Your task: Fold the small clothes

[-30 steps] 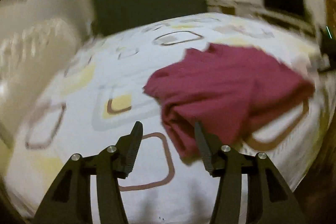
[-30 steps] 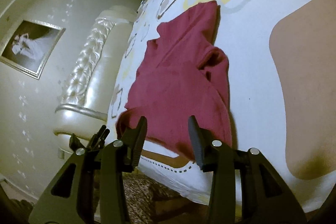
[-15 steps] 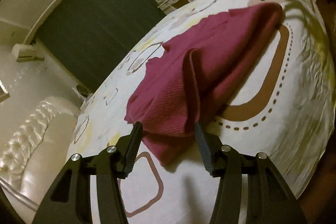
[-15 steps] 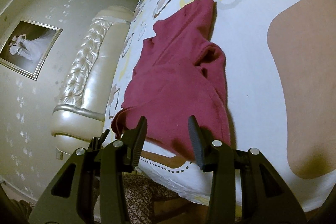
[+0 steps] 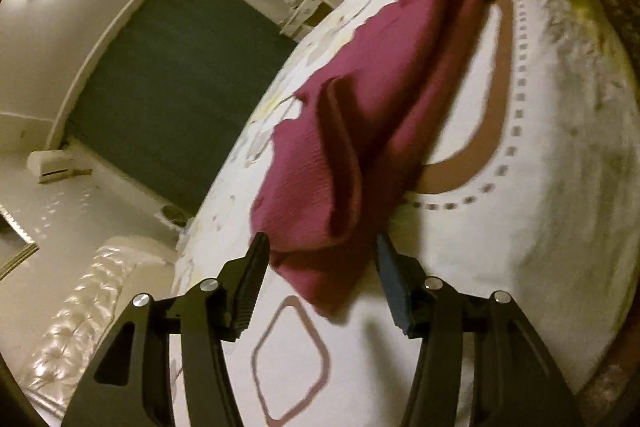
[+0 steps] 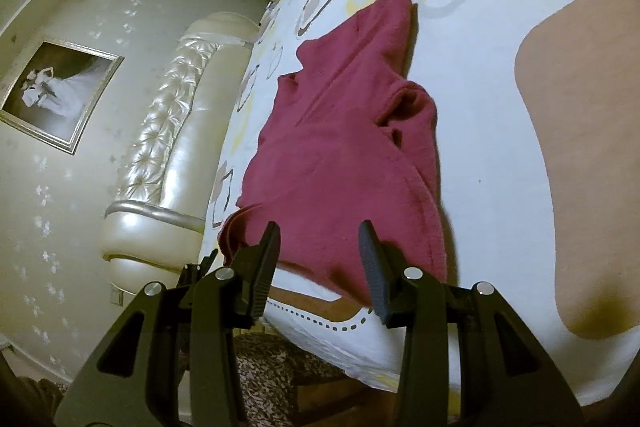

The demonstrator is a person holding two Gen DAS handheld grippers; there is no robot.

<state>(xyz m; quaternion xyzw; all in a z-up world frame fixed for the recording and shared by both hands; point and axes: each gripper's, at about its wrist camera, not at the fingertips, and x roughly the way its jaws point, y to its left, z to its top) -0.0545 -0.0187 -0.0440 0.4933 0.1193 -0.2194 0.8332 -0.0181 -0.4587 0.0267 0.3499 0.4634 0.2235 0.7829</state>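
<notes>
Deep magenta-red garment (image 6: 344, 147), plain, finely ribbed. White bed sheet (image 6: 480, 131) printed with rounded squares in yellow, grey and brown, plus a broad tan band edged by grey dashes. Pearly cream tufted headboard (image 6: 168, 131). Cream wall (image 6: 52, 163) dotted with small pale flowers. Black left hand-held gripper (image 5: 318, 247) and right hand-held gripper (image 6: 318, 235).

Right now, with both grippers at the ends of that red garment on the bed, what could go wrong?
The left gripper has just been opening around a bunched, doubled end of the red garment, so closing could catch only one layer or lock in the crease. The right gripper is at the hem near the edge of the bed; a pull that way might drag the cloth off.
</notes>
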